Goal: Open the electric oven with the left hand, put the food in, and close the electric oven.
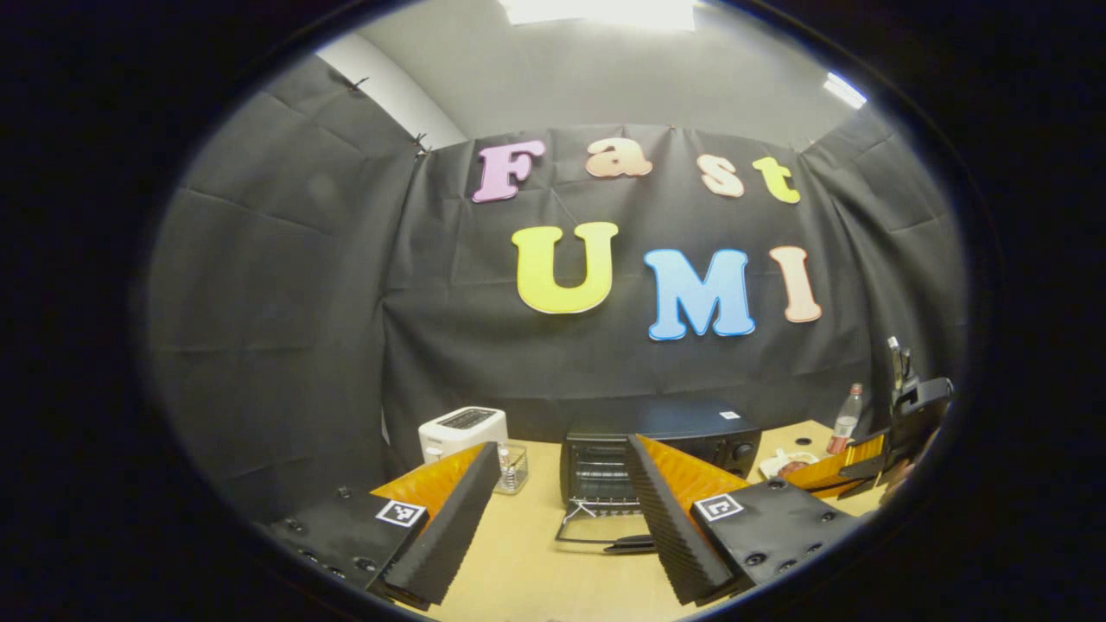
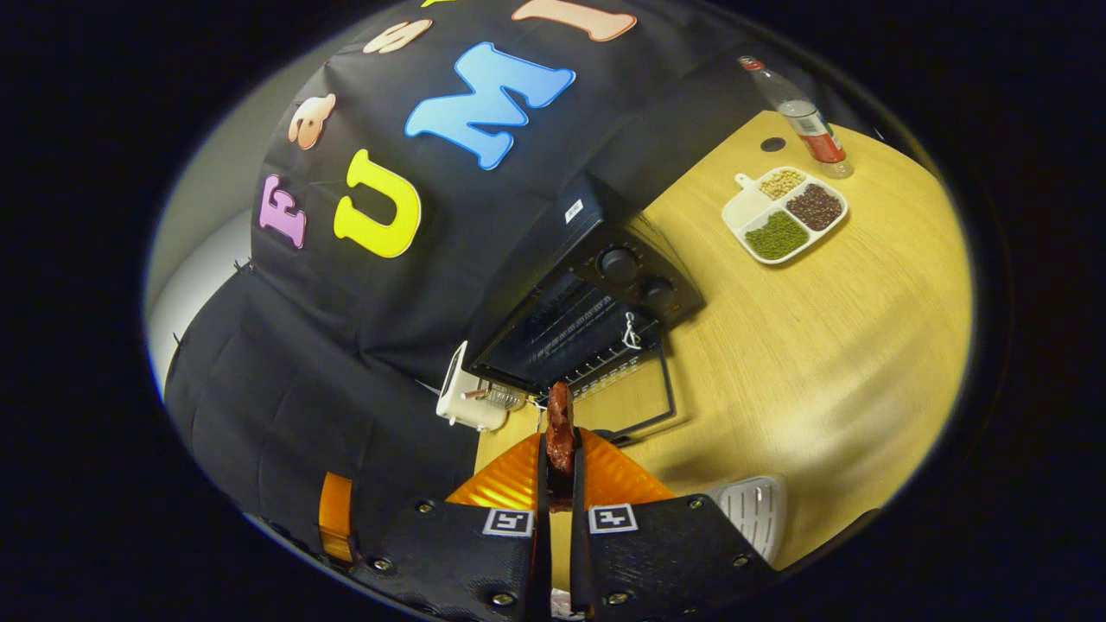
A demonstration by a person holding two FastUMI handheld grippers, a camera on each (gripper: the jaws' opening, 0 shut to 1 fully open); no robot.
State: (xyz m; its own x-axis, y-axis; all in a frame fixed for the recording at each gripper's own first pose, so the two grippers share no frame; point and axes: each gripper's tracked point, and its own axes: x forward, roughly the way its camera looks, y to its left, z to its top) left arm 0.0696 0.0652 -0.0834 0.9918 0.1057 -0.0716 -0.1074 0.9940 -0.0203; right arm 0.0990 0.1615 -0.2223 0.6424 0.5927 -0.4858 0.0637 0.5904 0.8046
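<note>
Right gripper has its two fingers pressed together on a reddish-brown piece of food, which it holds in front of the electric oven. Left gripper stands wide, with nothing between its fingers. On the wooden table the oven's door lies folded down, and the rack inside is visible. Beside the oven stand a white toaster and a divided plate with a bottle near it.

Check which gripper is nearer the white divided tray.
Right. The right gripper, shut on the food, hovers right beside the white divided tray; the left gripper sits open across the oven front.
</note>
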